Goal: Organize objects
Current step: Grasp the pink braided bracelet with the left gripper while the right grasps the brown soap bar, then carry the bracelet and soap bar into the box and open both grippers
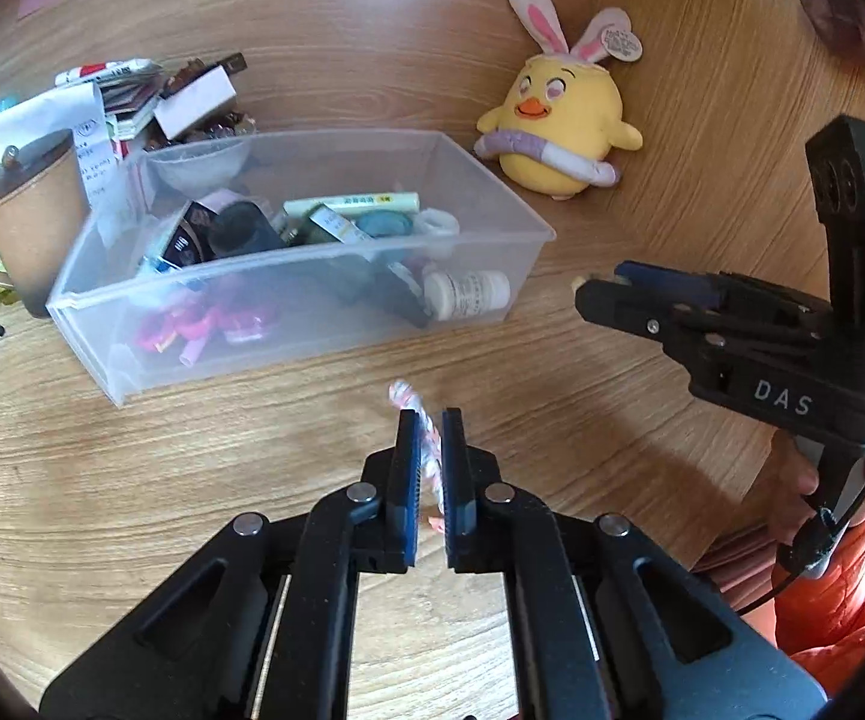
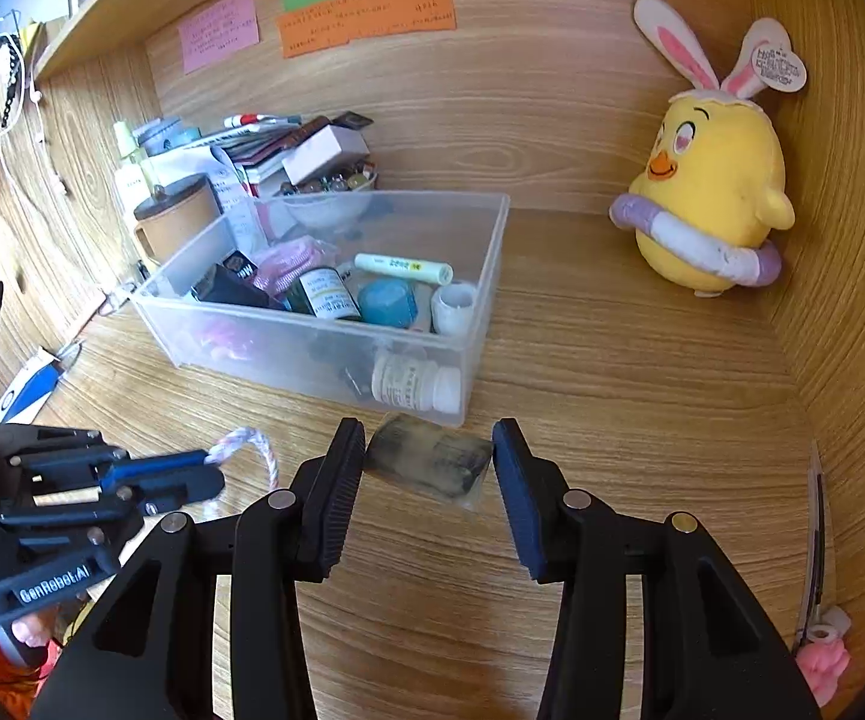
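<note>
Clamping a pink-and-white twisted cord, the left gripper jaws stand nearly closed; right gripper jaws gape wide around a small clear packet on the wooden counter.

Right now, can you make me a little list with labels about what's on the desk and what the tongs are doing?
surface: wooden desk
bin: clear plastic box holding small bottles and tubes
left tongs: shut on a pink-and-white twisted cord
right tongs: open, either side of a small clear packet lying by the box
toy: yellow chick plush with bunny ears, upright at the right wall
behind the box: brown lidded cup, stacked books and papers
wall: pink, green, orange notes
</note>
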`<state>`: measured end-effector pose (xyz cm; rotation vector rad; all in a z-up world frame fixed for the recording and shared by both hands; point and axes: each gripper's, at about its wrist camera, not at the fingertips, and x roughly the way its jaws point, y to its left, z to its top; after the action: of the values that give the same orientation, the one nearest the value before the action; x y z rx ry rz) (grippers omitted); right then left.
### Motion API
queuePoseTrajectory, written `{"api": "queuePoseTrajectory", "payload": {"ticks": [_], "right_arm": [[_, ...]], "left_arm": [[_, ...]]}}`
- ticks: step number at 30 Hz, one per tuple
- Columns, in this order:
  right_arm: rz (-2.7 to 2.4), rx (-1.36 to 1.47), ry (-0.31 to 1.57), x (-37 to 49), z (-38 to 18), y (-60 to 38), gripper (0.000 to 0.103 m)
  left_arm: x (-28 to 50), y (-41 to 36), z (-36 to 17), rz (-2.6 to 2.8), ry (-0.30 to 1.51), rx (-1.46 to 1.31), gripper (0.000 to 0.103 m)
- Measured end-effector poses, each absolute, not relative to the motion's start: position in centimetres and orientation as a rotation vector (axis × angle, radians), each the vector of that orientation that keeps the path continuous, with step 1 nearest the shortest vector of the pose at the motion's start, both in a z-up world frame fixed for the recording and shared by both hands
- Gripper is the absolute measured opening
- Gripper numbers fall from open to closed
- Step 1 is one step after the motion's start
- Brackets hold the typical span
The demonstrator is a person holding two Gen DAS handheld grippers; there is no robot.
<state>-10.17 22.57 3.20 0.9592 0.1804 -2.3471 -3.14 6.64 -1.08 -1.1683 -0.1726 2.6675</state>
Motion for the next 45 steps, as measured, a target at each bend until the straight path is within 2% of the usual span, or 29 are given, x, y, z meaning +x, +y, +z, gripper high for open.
{"api": "queuePoseTrajectory", "payload": {"ticks": [11, 16, 18, 22, 23, 28, 33, 36, 38, 45], "right_arm": [[-2.341, 0.858, 0.150, -10.5, 5.8, 20.8, 0.041], [-2.332, 0.865, 0.143, -10.7, 5.7, 20.4, 0.041], [-2.334, 0.875, 0.147, -11.0, 5.6, 20.2, 0.041], [-2.343, 0.883, 0.160, -11.9, 5.5, 20.1, 0.041], [-2.346, 0.881, 0.165, -12.2, 5.6, 20.0, 0.041], [-2.346, 0.875, 0.176, -13.1, 5.8, 19.6, 0.041], [-2.338, 0.865, 0.213, -13.5, 5.8, 18.3, 0.041], [-2.337, 0.869, 0.223, -14.2, 5.7, 17.6, 0.041], [-2.340, 0.879, 0.228, -14.9, 5.6, 17.1, 0.041], [-2.308, 0.950, 0.216, -17.2, 4.4, 15.8, 0.041]], "left_arm": [[-4.0, 2.7, 4.4, 2.827, -0.238, -0.945, 0.005], [-4.1, 2.6, 3.2, 2.747, -0.247, -1.014, 0.006], [-4.2, 3.3, 2.0, 2.705, -0.229, -1.078, 0.013], [-4.0, 5.0, -0.9, 2.616, -0.214, -1.193, 0.052], [-3.9, 5.3, -1.5, 2.609, -0.212, -1.213, 0.057], [-3.5, 6.5, -4.3, 2.540, -0.224, -1.319, 0.062], [-3.6, 7.9, -5.3, 2.541, -0.178, -1.320, 0.062], [-3.5, 8.8, -5.5, 2.565, -0.120, -1.287, 0.043], [-3.5, 9.1, -5.6, 2.588, -0.084, -1.279, 0.022], [-2.8, 6.6, -5.3, 2.636, -0.186, -1.268, 0.022]]}}
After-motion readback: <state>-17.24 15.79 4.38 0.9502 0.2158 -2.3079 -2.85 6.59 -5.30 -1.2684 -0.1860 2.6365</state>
